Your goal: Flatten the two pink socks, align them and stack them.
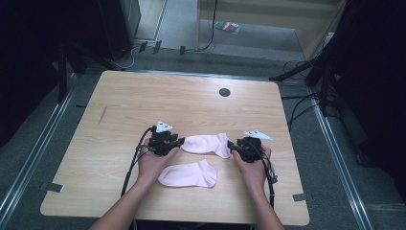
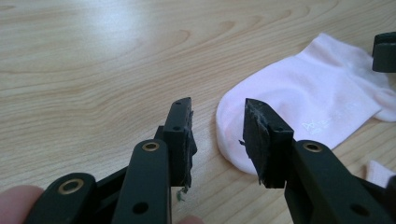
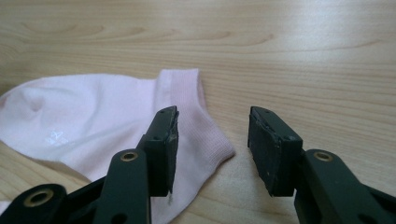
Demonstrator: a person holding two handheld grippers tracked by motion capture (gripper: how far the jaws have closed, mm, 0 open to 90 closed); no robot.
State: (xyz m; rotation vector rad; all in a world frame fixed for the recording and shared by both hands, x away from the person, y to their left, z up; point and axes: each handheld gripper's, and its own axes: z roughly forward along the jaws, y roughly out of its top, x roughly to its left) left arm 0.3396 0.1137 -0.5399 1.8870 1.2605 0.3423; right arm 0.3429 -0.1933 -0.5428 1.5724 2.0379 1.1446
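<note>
Two pale pink ankle socks lie flat on the wooden table (image 1: 143,96). The farther sock (image 1: 207,143) stretches between my two grippers; the nearer sock (image 1: 187,174) rests below it toward the front edge. My left gripper (image 1: 179,142) is open at the farther sock's toe end (image 2: 299,102), jaws astride its rounded tip. My right gripper (image 1: 231,145) is open at that sock's cuff (image 3: 187,112); its left jaw stands over the ribbed cuff and the right jaw over bare wood. Neither gripper holds anything.
A dark round grommet (image 1: 224,92) sits in the table near its far edge. Cables (image 1: 134,163) trail from both grippers back along the person's forearms. Bare wood spreads to the left, right and beyond the socks. Dark stands and cables crowd the floor around the table.
</note>
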